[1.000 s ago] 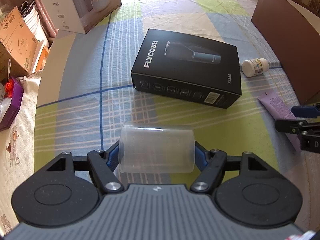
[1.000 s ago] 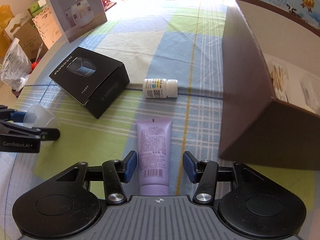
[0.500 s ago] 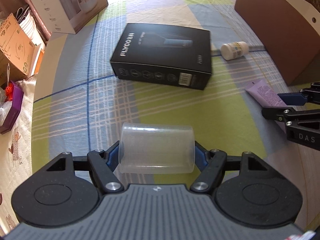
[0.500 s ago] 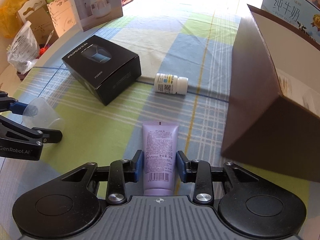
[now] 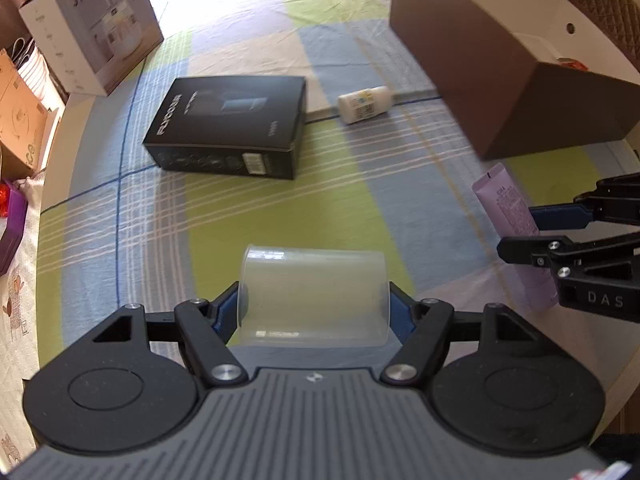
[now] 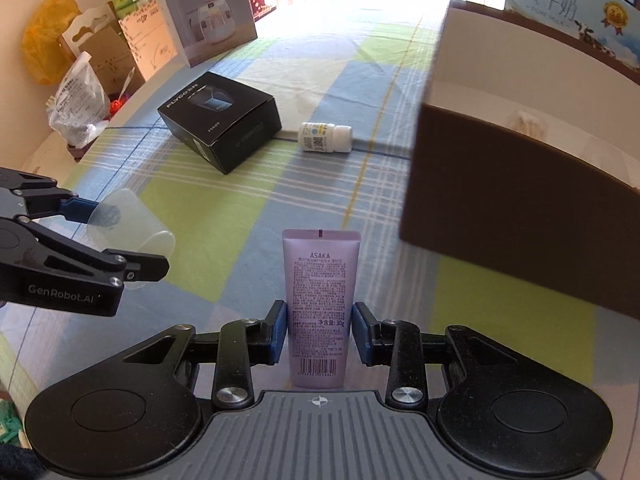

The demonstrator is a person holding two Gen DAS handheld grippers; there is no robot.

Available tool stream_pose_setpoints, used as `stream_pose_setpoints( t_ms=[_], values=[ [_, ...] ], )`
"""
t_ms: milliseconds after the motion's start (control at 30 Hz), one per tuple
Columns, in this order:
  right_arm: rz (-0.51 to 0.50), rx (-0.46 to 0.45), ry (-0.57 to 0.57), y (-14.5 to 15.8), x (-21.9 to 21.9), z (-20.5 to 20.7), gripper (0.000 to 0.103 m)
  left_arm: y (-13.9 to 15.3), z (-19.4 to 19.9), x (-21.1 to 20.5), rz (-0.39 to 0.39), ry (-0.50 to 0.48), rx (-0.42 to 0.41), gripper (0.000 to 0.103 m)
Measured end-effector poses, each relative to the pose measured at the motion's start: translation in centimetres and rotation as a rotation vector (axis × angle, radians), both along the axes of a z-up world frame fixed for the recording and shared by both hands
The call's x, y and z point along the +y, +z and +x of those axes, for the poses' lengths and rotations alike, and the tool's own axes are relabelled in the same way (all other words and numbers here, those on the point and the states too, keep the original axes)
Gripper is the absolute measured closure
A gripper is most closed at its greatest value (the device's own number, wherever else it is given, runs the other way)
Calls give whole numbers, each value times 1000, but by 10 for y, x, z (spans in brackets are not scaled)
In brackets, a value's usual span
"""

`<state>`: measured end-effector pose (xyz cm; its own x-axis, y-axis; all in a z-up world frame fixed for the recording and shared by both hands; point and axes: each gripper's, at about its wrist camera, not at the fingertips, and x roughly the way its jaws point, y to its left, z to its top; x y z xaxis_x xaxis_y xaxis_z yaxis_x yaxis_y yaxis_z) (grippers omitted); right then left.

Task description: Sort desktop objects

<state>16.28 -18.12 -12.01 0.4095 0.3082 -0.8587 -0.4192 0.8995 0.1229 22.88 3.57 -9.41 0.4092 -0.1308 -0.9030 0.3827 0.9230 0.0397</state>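
Left gripper (image 5: 314, 312) jaws clamping clear plastic cup (image 5: 314, 296), right gripper (image 6: 320, 334) jaws pinching lilac tube (image 6: 320, 300)

We see a translucent, smooth plastic cup (image 5: 314, 296) with a slightly frosted wall. The lilac tube (image 6: 320, 304) looks like soft matt plastic with printed text. Woven checked cloth (image 5: 320, 208) covers the desk, faintly creased. The black box (image 5: 232, 124) is matt card with a glossy print; the brown box (image 6: 520, 208) is dull cardboard. Each tool (image 6: 320, 334) is matt black plastic with shiny metal screws.
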Motion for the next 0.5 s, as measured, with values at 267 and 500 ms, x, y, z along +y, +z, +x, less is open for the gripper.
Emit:
stream_pose_setpoints(
  t_ms=[267, 500],
  values=[
    [79, -26, -56, 22, -46, -22, 71, 21, -16, -36, -32, -61, -37, 34],
    [148, -80, -119, 37, -83, -33, 71, 35, -20, -61, -39, -95, -73, 34]
  ],
)
